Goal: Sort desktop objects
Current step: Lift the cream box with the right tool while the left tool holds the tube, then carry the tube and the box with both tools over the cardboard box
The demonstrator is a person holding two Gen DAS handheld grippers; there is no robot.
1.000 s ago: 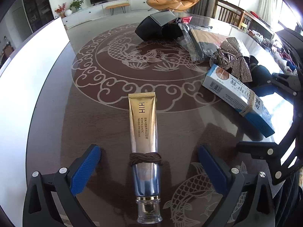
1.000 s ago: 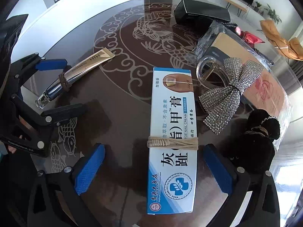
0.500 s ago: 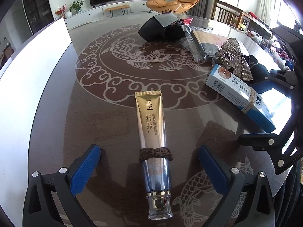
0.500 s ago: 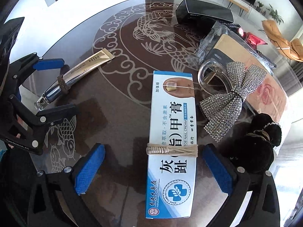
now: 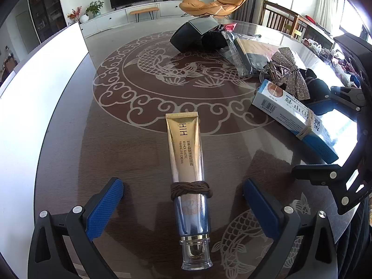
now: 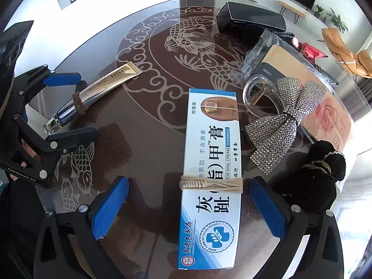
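A gold and blue cream tube (image 5: pixel 187 165) with a brown hair tie around it lies flat on the dark table, cap toward me. My left gripper (image 5: pixel 183 204) is open, its blue pads on either side of the tube's lower part, not touching. A white and blue nail cream box (image 6: pixel 210 174) with a beige hair tie around it lies flat. My right gripper (image 6: pixel 188 207) is open, straddling the box without touching. The tube also shows in the right wrist view (image 6: pixel 93 95), the box in the left wrist view (image 5: pixel 295 118).
A rhinestone bow clip (image 6: pixel 276 121), a black pom-pom item (image 6: pixel 313 179), a plastic-wrapped packet (image 6: pixel 300 74) and a black box (image 6: pixel 251 19) lie beyond and right of the box. The table edge (image 5: pixel 58 107) runs along the left.
Both grippers have drawn back slightly; the tube and box sit a little farther forward in their views. Both stay open and nothing was picked up.
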